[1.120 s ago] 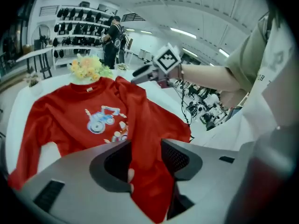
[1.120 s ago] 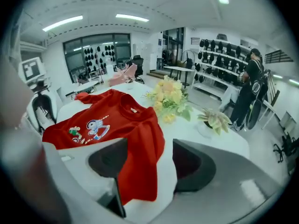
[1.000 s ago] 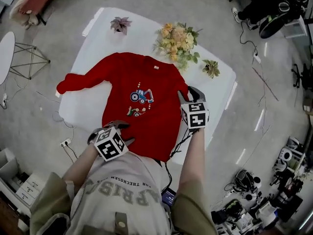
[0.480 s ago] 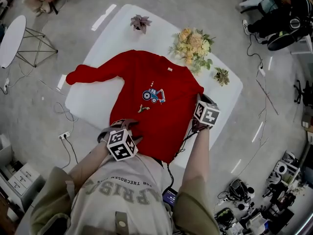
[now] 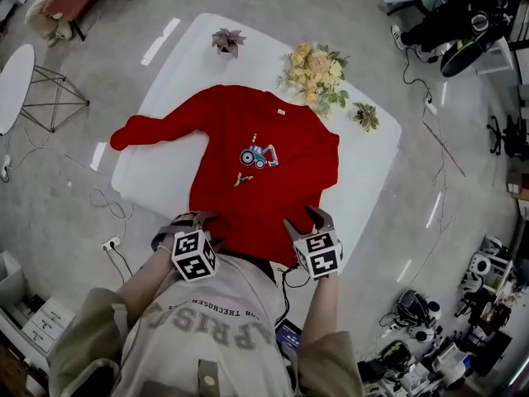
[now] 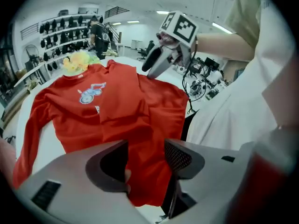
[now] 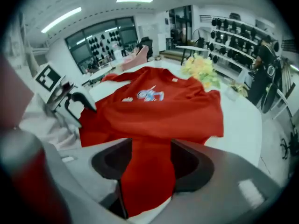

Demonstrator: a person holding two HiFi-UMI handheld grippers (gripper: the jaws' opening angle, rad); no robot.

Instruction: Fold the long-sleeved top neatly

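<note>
A red long-sleeved top (image 5: 273, 197) with a small tractor print lies face up on the white table (image 5: 364, 172). Its left sleeve (image 5: 153, 126) stretches out sideways. The other sleeve (image 7: 147, 167) is folded in over the body, down toward the hem. My left gripper (image 5: 192, 220) hovers at the near left hem, open, its jaws slightly wider than before; red cloth (image 6: 140, 139) shows through the gap, unpinched. My right gripper (image 5: 304, 219) sits at the near right hem. Its jaws have just been opening, and the folded sleeve lies under the gap (image 7: 149, 157), not gripped.
A bouquet (image 5: 314, 73) and two small potted plants (image 5: 227, 40) (image 5: 364, 116) stand along the table's far side. A round white side table (image 5: 16, 81) stands at the left, with cables (image 5: 111, 213) on the floor. Equipment (image 5: 463, 337) crowds the lower right floor.
My right gripper has moved from the top's right edge in to the near hem, and its jaws have come apart. The left gripper has shifted a little along the near hem.
</note>
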